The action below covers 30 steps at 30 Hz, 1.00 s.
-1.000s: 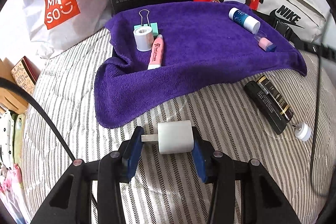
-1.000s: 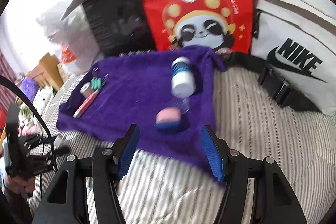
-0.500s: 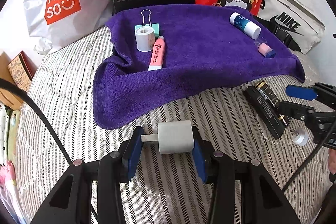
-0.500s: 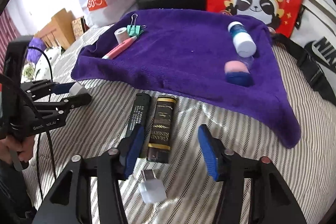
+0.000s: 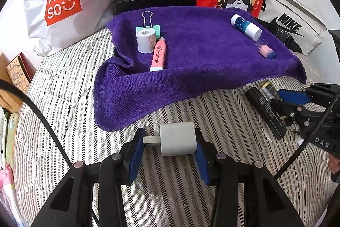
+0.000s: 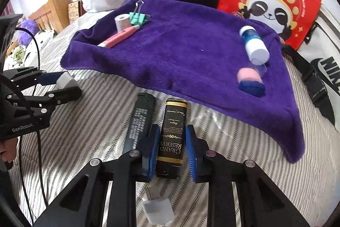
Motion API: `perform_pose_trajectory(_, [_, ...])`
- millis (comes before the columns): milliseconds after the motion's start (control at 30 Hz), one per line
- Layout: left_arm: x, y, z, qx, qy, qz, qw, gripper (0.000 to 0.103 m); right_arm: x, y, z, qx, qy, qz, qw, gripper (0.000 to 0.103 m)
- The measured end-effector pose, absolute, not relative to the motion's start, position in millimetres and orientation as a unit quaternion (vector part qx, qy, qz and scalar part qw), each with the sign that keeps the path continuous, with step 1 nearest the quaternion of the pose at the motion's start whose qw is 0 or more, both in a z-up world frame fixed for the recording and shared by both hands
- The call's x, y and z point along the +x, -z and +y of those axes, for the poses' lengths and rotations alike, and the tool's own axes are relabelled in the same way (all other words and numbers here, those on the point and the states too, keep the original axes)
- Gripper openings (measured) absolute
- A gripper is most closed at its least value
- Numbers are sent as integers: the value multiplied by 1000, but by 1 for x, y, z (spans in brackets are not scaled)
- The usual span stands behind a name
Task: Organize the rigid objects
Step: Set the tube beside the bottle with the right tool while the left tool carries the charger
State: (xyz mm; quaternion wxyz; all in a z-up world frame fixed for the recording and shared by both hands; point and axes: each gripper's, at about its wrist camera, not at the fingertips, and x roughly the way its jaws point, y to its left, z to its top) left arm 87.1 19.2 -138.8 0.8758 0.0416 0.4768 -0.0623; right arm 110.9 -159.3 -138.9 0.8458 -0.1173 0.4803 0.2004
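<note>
**Both grippers loaded, towel is the drop zone**

We have the left gripper [image 5: 167, 143] with its jaws clamped across a white cube-shaped plug charger [image 5: 177, 138], prongs pointing sideways at the left pad, held just above the striped bed cover [image 5: 63, 99]. The grip spans the flat faces, so it likely sits stable. Our right gripper [image 6: 172, 147] has its jaws narrow, having just been closing, now pressed on a black rectangular box with gold lettering [image 6: 172, 135], which lies on the bed beside a long black flat bar [image 6: 140, 118]. We grip the box across its short width because that fits the pads. A purple plush towel [image 5: 201, 69] already carries a white tape roll [image 5: 145, 39], mint binder clip [image 5: 148, 23], pink tube [image 5: 158, 53], blue-white bottle [image 5: 246, 26] and pink-blue sand timer [image 5: 266, 50], grouped at its left and right sides, so we judge the held items go there next. A small white cap [image 6: 158, 212] lies near our right gripper.
</note>
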Motion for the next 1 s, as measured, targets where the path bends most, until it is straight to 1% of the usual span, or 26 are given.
perform_pose_trajectory(233, [86,139,19,41,62,475,877,43,113,138,-186,-106,-167,495,846,25])
perform_pose_trajectory(700, [86,139,19,40,59,476,877,42,112,141,-189,-83,-154,482,859,25])
perform_pose_trajectory(1000, [86,134,19,44,49,489,870,42,113,139,-196,-64,-162,497,850,24])
